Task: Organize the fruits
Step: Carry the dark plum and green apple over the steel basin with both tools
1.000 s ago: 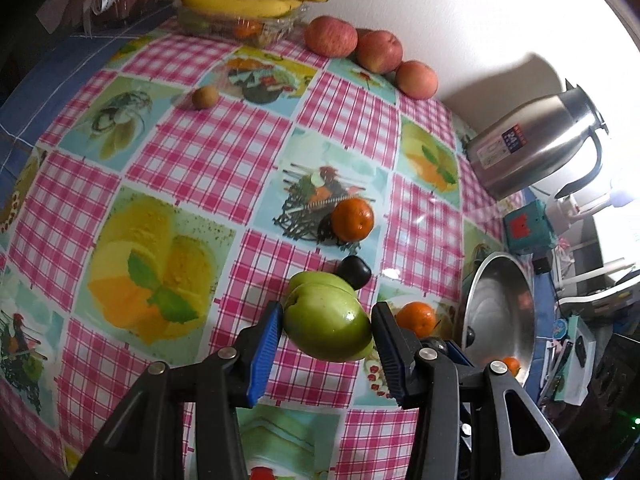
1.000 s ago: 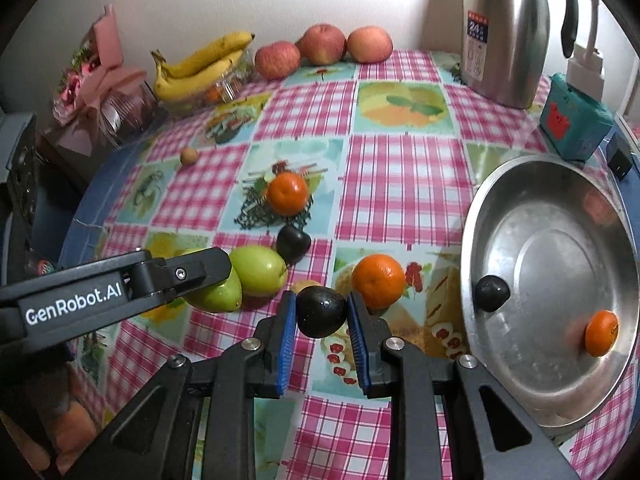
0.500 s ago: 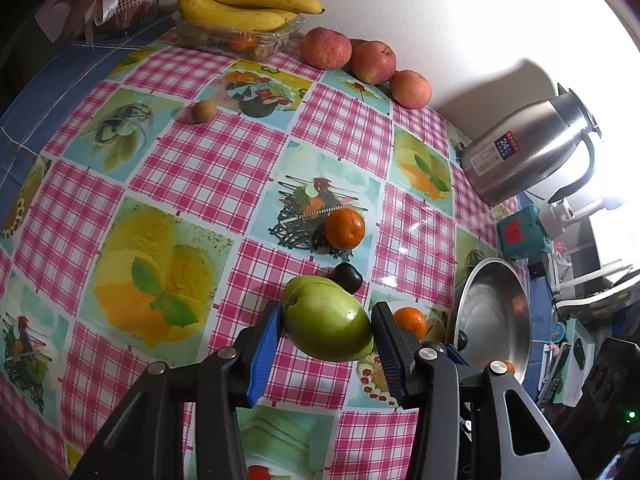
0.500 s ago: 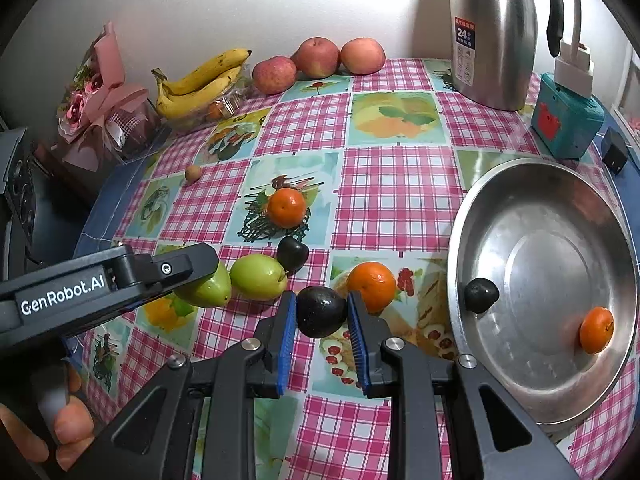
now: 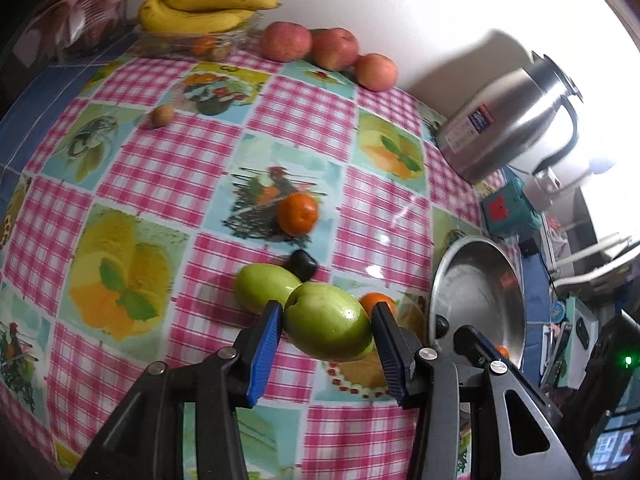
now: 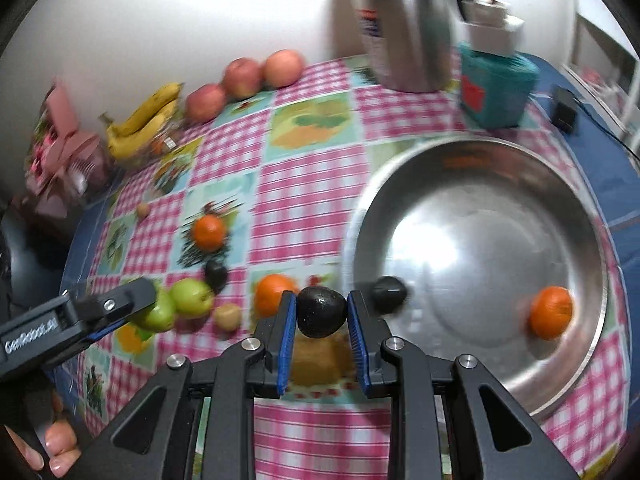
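My left gripper (image 5: 326, 332) is shut on a green apple (image 5: 328, 328) and holds it above the checked tablecloth. A second green apple (image 5: 264, 286) lies just behind it. My right gripper (image 6: 321, 318) is shut on a dark avocado (image 6: 321, 311), raised near the left rim of the steel bowl (image 6: 592, 364). The bowl holds a dark fruit (image 6: 389, 289) and an orange (image 6: 551, 312). On the cloth lie two oranges (image 6: 274, 289) (image 6: 209, 232), a dark fruit (image 6: 216, 273) and a small yellowish fruit (image 6: 228, 316).
Bananas (image 5: 204, 10) on a clear box and three red apples (image 5: 334, 48) line the back wall. A steel thermos (image 5: 508, 120), a teal box (image 6: 496, 88) and a small brown fruit (image 5: 162, 116) also stand on the table. The table edge drops off at left.
The right gripper has swung right with the avocado, toward the steel bowl. The left gripper has risen a little and shifted right with its green apple.
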`<state>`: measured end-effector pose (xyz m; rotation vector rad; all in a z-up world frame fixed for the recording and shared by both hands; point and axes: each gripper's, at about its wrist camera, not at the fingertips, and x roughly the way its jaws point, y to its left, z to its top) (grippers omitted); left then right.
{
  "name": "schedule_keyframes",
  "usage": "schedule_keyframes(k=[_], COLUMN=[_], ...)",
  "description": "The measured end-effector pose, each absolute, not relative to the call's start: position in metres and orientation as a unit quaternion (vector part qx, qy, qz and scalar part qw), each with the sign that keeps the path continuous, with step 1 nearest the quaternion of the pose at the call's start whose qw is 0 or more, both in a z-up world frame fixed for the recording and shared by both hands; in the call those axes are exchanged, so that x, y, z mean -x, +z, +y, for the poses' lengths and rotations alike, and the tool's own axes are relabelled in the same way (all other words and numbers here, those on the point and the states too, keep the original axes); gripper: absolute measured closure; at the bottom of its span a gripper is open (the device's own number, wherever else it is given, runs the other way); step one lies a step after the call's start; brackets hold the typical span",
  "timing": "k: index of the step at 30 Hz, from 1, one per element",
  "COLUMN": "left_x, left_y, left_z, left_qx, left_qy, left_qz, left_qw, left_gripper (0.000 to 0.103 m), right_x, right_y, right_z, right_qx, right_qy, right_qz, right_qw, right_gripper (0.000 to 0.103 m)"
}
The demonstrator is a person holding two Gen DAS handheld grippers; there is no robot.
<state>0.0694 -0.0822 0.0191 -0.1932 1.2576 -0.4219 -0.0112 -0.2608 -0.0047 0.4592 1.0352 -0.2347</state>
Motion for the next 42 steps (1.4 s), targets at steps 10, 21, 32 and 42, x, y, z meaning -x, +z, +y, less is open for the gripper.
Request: schedule_keyframes(k=[10,21,32,42], left_x=[-0.044,-0.028,-0.017,-0.011], left_y=[0.023,0.015,0.005,-0.011], left_z=[-0.146,-0.197,-0.226,-0.24], left_qx=[0.045,0.02,-0.017,-0.044], left_qy=[-0.255,-0.304,-0.33,-0.333], left_qz=[0.58,0.573,0.557,0.57], left_qw=[0.772,0.761,0.762,0.75], left_gripper=[0.054,0.054,0.054,0.054], right_x=[0.047,0.066,0.063,0.059], right_y=[-0.004,-0.004,-0.001,-0.013], right_z=[-0.329,-0.361,-0.365,-0.366], right_qx=[-0.264,-0.288,-0.292,-0.3], right_qy=[-0.189,-0.212,-0.205,-0.193], right_qz=[0.47,0.451,0.442,0.458], right_qw=[0.821,0.818,0.823,0.814], right_gripper=[0.076,0.076,0.076,0.076])
